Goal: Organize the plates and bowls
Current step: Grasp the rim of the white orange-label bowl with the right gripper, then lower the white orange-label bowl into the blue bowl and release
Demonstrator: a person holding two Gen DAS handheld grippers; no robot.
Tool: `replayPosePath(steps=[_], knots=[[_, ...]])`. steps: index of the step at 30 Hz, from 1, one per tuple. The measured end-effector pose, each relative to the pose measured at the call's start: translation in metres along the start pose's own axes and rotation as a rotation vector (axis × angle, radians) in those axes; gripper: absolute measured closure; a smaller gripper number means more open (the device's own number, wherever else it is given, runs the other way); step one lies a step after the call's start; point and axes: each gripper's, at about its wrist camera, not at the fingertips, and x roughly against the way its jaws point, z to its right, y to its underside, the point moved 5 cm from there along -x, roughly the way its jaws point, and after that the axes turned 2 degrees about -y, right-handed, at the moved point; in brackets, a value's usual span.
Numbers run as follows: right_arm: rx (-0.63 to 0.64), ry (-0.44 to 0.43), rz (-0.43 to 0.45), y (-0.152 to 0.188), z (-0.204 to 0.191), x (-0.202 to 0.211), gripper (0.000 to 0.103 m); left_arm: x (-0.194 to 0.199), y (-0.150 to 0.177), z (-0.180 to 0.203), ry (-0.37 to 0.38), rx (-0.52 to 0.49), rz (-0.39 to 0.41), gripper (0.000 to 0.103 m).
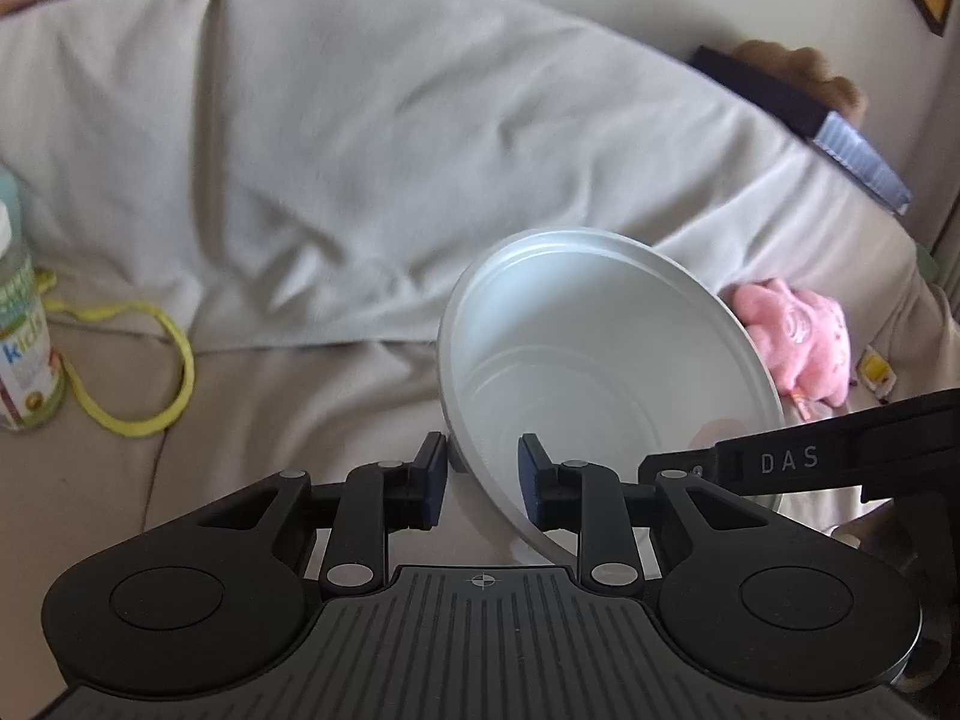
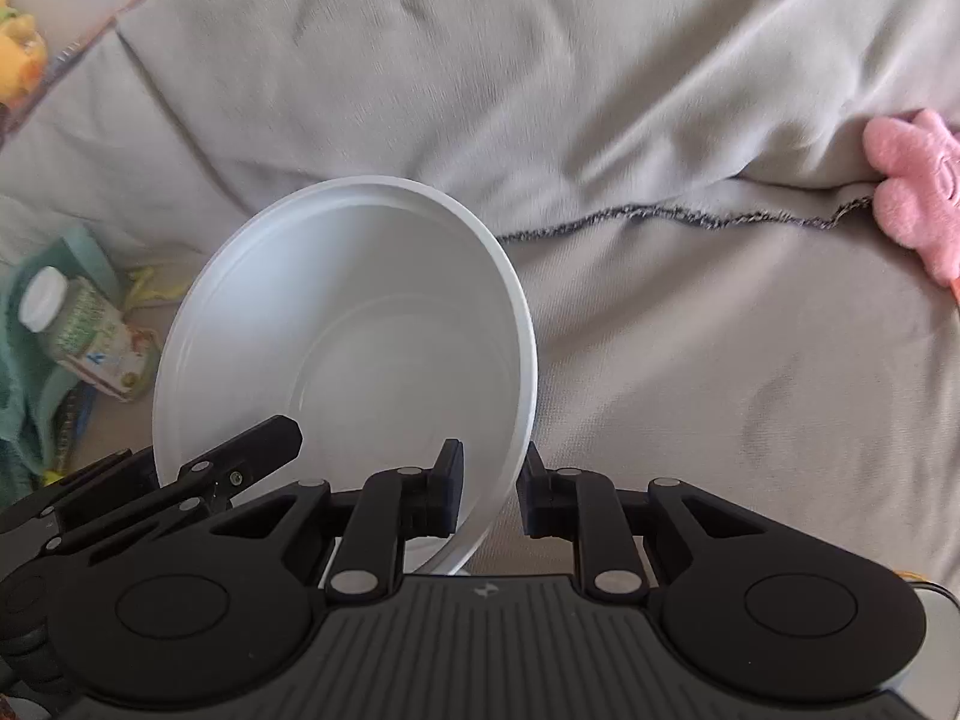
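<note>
A white bowl (image 1: 600, 360) is held tilted above a grey sofa; it also shows in the right wrist view (image 2: 360, 348). My left gripper (image 1: 483, 480) straddles the bowl's left rim, one pad outside and one inside, closed on the wall. My right gripper (image 2: 491, 498) straddles the bowl's right rim the same way. The right gripper's body (image 1: 840, 456) shows at the right of the left wrist view. The left gripper's fingers (image 2: 240, 462) show at the lower left of the right wrist view.
A grey sofa cushion (image 1: 300, 150) fills the background. A pink plush toy (image 1: 798, 336) lies to the right, also in the right wrist view (image 2: 918, 192). A bottle (image 1: 24, 330) and a yellow cord (image 1: 150, 360) lie to the left. A dark book (image 1: 810, 120) rests at upper right.
</note>
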Motion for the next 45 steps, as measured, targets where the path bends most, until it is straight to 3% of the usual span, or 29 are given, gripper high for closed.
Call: replayPosePath(steps=[3,9,13,17,21,26,38,45], knots=[[0.043,-0.010,0.078,0.015,0.014,0.062,0.084,0.037,0.004,0.043,0.049,-0.040,0.030,0.074],[0.040,0.021,0.185,0.048,0.070,0.152,0.081,0.062,0.017,0.133,0.125,-0.136,-0.021,0.075],[0.016,0.034,0.201,0.074,0.114,0.174,0.081,0.062,0.033,0.185,0.122,-0.223,-0.059,0.075],[-0.056,0.020,0.181,0.098,0.158,0.171,0.082,0.049,0.056,0.215,0.100,-0.273,-0.123,0.076],[-0.128,-0.002,0.141,0.122,0.192,0.151,0.081,0.022,0.082,0.227,0.064,-0.315,-0.204,0.076],[-0.170,-0.021,0.060,0.141,0.207,0.118,0.077,-0.006,0.103,0.221,0.022,-0.301,-0.312,0.079],[-0.154,-0.032,0.136,0.130,0.207,0.134,0.074,-0.001,0.095,0.216,0.013,-0.284,-0.281,0.078],[-0.149,-0.029,0.085,0.132,0.205,0.120,0.073,0.006,0.091,0.213,0.009,-0.271,-0.267,0.078]])
